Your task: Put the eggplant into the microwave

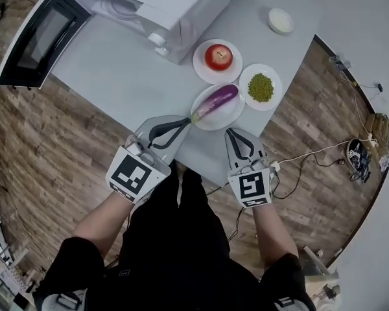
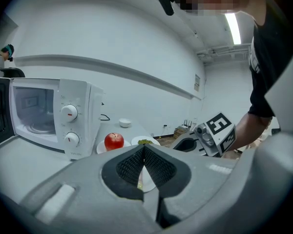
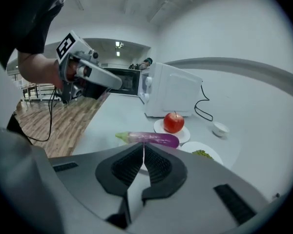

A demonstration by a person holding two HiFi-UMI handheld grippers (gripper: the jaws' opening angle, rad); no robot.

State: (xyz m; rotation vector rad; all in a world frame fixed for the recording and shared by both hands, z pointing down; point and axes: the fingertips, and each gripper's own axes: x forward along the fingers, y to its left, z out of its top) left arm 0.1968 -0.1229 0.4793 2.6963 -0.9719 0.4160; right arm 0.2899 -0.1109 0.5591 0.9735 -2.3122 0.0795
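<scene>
The left gripper point(image 1: 189, 120) is held low over the near edge of the table point(image 1: 117, 70), angled right, its tips just beside the green stem end of the eggplant point(image 1: 215, 101). Its jaws are pressed together with nothing between them. The right gripper view shows it raised clear of the stem. The right gripper point(image 1: 232, 133) points away from the person at the near rim of the oval plate point(image 1: 231, 113), its jaws likewise closed on nothing. The eggplant lies across that plate, stem to the left, well apart from the microwave point(image 1: 175, 5) at the far left, whose door point(image 1: 42, 37) stands swung open. Each gripper's cube bears black square markers. A label on the microwave's top is too small to read, and its two knobs point(image 2: 69, 112) carry no legible print. To the right of the microwave an apple point(image 1: 218, 57) sits on a round plate point(image 1: 201, 68), with a plate of green peas point(image 1: 260, 87) just beside it and a small bowl point(image 1: 281, 20) farther back. The table is pale grey, the floor point(image 1: 45, 148) wood plank with cables point(image 1: 311, 154) trailing at right, the walls white, and a strip light point(image 2: 233, 27) is on overhead.
</scene>
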